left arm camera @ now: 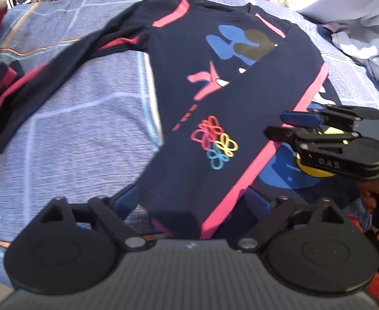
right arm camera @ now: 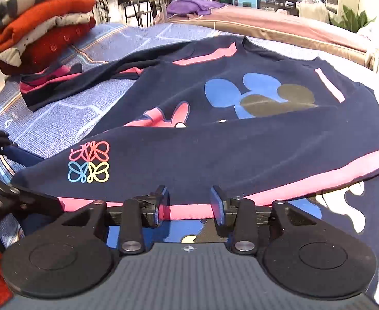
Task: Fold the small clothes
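Bright daylight in both views, strongest at the far right, with white glare on the pale cloth [left arm camera: 364, 33] there. Soft shadows under the dark shirt [right arm camera: 241, 149]. Strong fisheye bending at all edges. Slight motion blur in the left wrist view.

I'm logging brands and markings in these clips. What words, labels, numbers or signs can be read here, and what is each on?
"OAS": raised letters on the black body of the right gripper, partly cut off, seen from the left wrist.
Small pink print down the front of the navy top: too blurred to read.
Four-part looped emblem on the folded sleeve: a sign, no letters.
Background shelves: nothing legible.
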